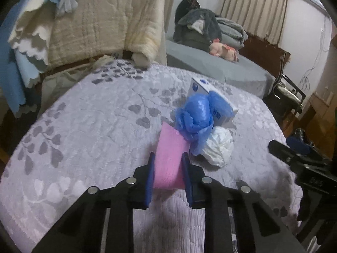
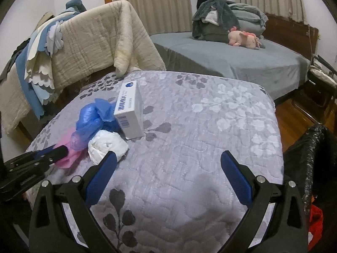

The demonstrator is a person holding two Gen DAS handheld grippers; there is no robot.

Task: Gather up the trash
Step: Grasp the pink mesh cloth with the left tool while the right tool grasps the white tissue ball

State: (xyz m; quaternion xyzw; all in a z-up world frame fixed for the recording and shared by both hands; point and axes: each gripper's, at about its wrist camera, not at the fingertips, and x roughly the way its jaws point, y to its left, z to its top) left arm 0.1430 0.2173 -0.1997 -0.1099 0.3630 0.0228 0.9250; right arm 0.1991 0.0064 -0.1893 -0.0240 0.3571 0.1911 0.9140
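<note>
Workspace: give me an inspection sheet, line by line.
Surface: quilt, grey with a leaf print, covering the table.
Job's things: pink piece, blue bag, white wad and box bunched together on the quilt.
Clutter: nothing seen on the quilt besides these.
Grippers: left gripper has its jaws shut on the pink piece; right gripper has its jaws wide apart over bare quilt, holding nothing.
Cables: thin wires hang on the far wall.
Surroundings: blanket-draped chair, grey bed with a pink plush, black bin bag at the right.
</note>
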